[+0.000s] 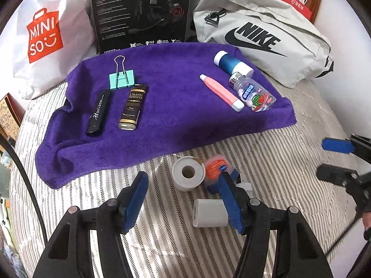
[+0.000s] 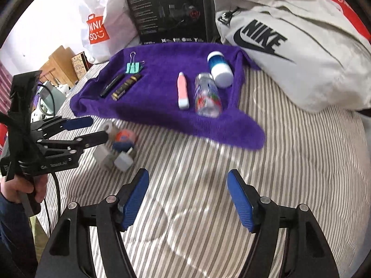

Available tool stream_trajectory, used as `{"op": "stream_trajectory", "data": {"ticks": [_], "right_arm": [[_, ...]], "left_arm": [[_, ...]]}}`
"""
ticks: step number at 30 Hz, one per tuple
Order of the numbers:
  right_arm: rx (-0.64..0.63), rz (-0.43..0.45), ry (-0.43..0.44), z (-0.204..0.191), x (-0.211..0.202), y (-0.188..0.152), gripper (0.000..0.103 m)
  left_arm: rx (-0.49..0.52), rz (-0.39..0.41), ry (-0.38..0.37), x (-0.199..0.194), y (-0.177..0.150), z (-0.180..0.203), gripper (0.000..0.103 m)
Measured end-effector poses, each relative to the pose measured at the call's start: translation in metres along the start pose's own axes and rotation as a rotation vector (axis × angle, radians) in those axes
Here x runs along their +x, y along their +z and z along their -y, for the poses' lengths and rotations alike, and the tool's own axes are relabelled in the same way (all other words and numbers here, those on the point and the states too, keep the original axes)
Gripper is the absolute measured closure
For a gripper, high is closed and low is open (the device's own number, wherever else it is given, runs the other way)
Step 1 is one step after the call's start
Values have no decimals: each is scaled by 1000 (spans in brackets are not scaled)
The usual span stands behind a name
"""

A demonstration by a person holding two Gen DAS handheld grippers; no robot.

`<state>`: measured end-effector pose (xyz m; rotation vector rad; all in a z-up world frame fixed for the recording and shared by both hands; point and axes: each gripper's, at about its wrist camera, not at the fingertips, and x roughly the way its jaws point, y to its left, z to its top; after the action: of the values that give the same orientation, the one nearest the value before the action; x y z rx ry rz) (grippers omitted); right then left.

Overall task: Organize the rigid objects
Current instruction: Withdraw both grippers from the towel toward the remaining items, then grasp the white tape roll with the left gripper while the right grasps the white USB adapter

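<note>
Horizon stick point(image 1: 98, 113) and Grand Reserve tube point(image 1: 133, 107) near purple towel point(image 1: 167, 106) left edge, legible only from left wrist. Left gripper point(image 1: 185, 199), right gripper point(image 2: 188, 199) both spread, empty.

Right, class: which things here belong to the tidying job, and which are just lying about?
Part of the job:
binder clip
black Horizon tube
Grand Reserve bottle
pink pen
clear bottle
blue bottle
tape roll
purple towel

Lying about:
Miniso bag
headset box
Nike bag
</note>
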<state>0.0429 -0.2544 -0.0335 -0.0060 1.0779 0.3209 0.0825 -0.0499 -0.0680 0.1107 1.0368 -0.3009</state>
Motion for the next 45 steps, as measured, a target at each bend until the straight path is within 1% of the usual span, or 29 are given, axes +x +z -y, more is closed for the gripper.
{"op": "stream_trajectory", "data": {"ticks": [6,9,11,13,15,16,17,19,23,28,31,35,38,40,45], "right_arm": [[23,-17,11,0,0,-15,33],[21,-33,11,-2,3,-19,33],[21,-38,14,-3,6,-20,33],[24,-46,18,-3,10,-20,33],[21,-54,16,-5,12,-20,33],[16,-57,17,-7,13,-21,33],[13,-58,17,-8,14,-21,33],[11,-64,16,-9,16,-22,33],[8,-75,13,-11,20,-22,33],[10,-82,18,-15,25,-19,33],[1,-80,33,-22,28,-17,33],[-22,-64,96,-38,32,-10,34],[-65,-55,124,-52,41,-3,34],[-99,-52,120,-58,47,0,34],[-189,-83,104,-67,68,4,35]], "left_arm": [[-26,7,73,6,-5,-12,43],[-36,11,56,9,-6,-17,44],[-21,10,34,12,-6,-13,44],[-3,10,30,14,-6,-8,45],[4,12,10,16,-6,-6,56],[2,10,-2,17,-6,-6,63],[-2,5,-16,18,-5,-6,65],[1,6,-20,18,-5,-6,66],[10,6,-25,17,-6,-7,75],[3,17,-52,17,-6,-12,76],[-3,18,-21,14,-8,-18,76],[-12,12,-4,11,-14,-30,76],[-41,8,7,8,-18,-42,76],[-59,10,6,7,-19,-48,76],[-67,10,3,6,-23,-53,76]]}}
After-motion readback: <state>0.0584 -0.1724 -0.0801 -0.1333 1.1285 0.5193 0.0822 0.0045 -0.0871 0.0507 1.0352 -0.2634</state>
